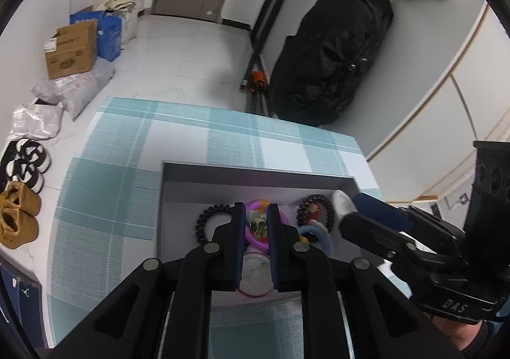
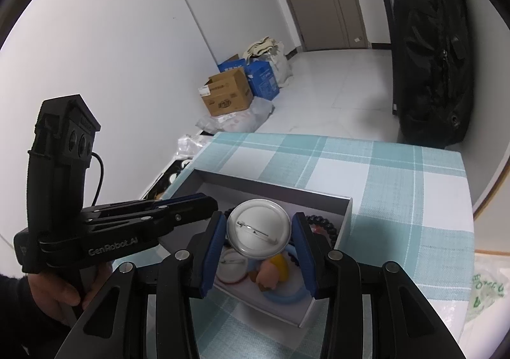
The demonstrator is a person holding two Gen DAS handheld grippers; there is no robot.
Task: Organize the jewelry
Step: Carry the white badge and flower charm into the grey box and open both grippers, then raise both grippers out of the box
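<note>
The right gripper is clamping a round white pin badge above the open box, its back facing the camera and the pin running left to right, slightly downhill. The left gripper is hovering clenched, empty, over the box's bracelets

- My right gripper clamps a round white pin-back badge by its edges, pin side facing me.
- It hangs over an open white cardboard box on the teal-checked bench.
- Inside lie a light-blue ring, a black bead bracelet and another badge.
- My left gripper, jaws together, points at the box's left side.
</note>
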